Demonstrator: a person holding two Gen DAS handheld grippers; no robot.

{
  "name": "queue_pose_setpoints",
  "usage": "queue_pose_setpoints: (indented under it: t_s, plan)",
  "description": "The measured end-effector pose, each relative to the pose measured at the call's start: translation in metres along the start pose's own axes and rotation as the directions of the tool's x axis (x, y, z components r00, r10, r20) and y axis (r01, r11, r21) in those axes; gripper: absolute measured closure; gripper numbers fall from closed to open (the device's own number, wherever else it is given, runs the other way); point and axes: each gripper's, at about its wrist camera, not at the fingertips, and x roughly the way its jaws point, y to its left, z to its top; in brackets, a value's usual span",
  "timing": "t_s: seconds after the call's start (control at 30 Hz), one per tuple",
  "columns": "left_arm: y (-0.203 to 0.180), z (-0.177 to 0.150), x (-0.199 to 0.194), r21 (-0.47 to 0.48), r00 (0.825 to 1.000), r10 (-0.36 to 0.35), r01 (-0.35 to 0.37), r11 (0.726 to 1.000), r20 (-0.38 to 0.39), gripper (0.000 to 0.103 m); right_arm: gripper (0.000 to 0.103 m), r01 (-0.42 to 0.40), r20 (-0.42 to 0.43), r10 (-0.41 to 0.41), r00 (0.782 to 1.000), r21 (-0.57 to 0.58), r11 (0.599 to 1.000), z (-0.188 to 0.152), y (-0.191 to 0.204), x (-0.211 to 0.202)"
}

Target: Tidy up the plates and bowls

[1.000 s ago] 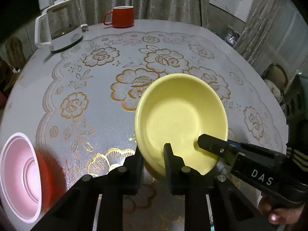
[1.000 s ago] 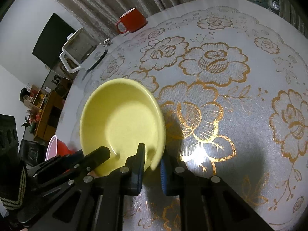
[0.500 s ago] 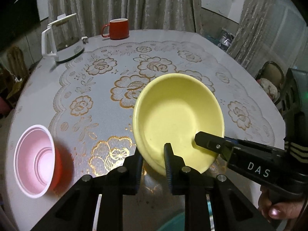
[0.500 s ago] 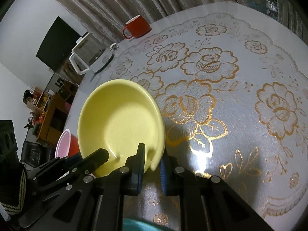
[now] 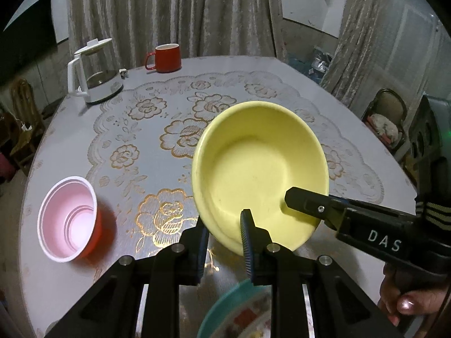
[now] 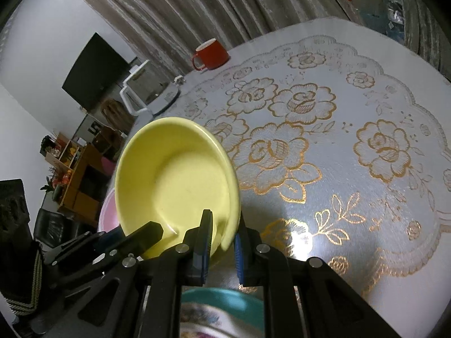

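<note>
**Yellow bowl aloft between two tools, teal-rimmed dish waiting below**

Yellow bowl (image 5: 260, 169) carried clear of the table (image 5: 282, 73), tilted with its hollow toward the cameras, over the floral cloth. Pinched at its near rim by the left tool (image 5: 224, 235), one finger inside the rim and one outside against the wall. Gripped again further round the same rim by the right tool (image 6: 222, 235), clenched on the edge in the same inside-and-outside way; seen from the left camera as a black finger reaching into the bowl from the right.

Directly beneath, at the bottom edge of both views: part of a teal-rimmed dish (image 5: 225, 309) with a patterned centre, mostly hidden behind the tool bodies. Further left on the table, a pink-lined red bowl (image 5: 69, 219), standing upright and well apart from the yellow one. At the far edge, a red mug (image 5: 165, 57) and a white kettle (image 5: 94, 80), not part of the sorting.

Step in hand, judging by the layout: transport of the yellow bowl toward a stacking place, probably the teal-rimmed dish.

Called for next: levelling the bowl so its base faces down, centring it over the dish, lowering with both hands together, then releasing both grips only once the base is seated. Risk of a skewed landing if one side drops sooner.
</note>
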Motion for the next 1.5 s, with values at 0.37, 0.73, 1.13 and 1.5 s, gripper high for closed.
queue_pose_setpoints:
  t_s: [0.37, 0.73, 1.13, 1.5]
  plan:
    - [-0.001, -0.031, -0.063, 0.051, 0.995, 0.015, -0.020, 0.998, 0.098, 0.080, 0.090, -0.060, 0.082, 0.064, 0.995, -0.049, 0.997, -0.033, 0.034, -0.044]
    - [0.018, -0.067, -0.120, 0.045, 0.983, 0.061, -0.070, 0.997, 0.176, 0.078, 0.090, -0.120, 0.094, 0.131, 0.987, -0.111, 0.987, -0.066, 0.080, -0.065]
    - [0.046, -0.104, -0.159, -0.014, 0.970, 0.133, -0.133, 0.991, 0.202, 0.076, 0.088, -0.182, 0.059, 0.195, 0.979, -0.174, 0.968, -0.099, 0.128, -0.065]
    - [0.072, -0.139, -0.188, -0.086, 0.962, 0.178, -0.163, 0.983, 0.206, 0.074, 0.088, -0.232, 0.018, 0.244, 0.970, -0.243, 0.942, -0.123, 0.168, -0.062]
